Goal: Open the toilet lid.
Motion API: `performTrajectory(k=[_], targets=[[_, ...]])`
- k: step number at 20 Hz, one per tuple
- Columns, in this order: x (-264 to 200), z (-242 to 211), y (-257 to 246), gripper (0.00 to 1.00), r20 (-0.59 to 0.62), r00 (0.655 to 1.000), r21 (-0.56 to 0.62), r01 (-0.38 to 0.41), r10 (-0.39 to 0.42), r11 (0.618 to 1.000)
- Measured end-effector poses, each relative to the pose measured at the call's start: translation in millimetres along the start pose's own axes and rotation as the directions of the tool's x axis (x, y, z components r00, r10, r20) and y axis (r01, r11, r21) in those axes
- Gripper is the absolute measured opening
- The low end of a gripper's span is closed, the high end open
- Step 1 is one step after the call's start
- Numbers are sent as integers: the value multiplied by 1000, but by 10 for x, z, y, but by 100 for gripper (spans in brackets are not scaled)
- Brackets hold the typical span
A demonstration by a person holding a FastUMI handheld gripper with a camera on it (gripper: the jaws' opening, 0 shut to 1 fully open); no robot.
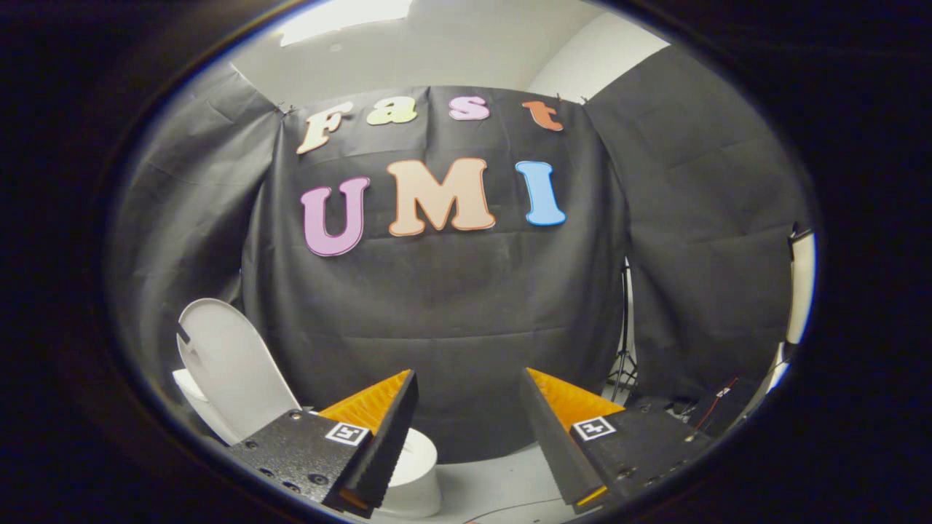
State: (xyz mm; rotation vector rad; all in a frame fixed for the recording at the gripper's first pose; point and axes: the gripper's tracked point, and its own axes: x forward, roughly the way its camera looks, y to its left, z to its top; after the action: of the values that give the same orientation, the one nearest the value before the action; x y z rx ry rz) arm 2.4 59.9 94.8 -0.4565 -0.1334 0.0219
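A white toilet (415, 473) stands low to the left, partly hidden behind my left finger. Its white oval lid (233, 364) stands raised, leaning back toward the black cloth wall. My gripper (470, 382) is open, with a wide gap between its fingers and nothing held. The lid lies to the left of and beyond the left finger (386, 422), apart from it. The toilet's bowl and seat are mostly covered by that finger.
Black cloth (451, 313) hangs as the back wall close behind the toilet. A light stand's legs (622, 364) and some cables (717, 397) sit at the right by a gap in the cloth. Pale floor (495, 487) lies between the fingers.
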Motion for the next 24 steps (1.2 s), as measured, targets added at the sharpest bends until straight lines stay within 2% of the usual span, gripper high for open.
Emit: performTrajectory(k=[5,6,8,11,13,15,16,20,24], targets=[[43,-209,-114,81,-35,999,-13,21,-21,1000],[36,-239,-84,74,-40,999,-9,-2,2,1000],[61,-298,34,61,-63,994,4,-92,92,996],[150,-290,115,57,-56,973,32,-224,225,974],[188,-308,131,53,-69,942,47,-325,327,945],[178,-364,122,53,-127,887,65,-439,444,896],[183,-392,31,53,-153,875,66,-455,460,888],[180,-408,-460,53,-204,884,12,-427,420,904],[193,-401,-910,53,-212,918,-38,-351,336,936]])
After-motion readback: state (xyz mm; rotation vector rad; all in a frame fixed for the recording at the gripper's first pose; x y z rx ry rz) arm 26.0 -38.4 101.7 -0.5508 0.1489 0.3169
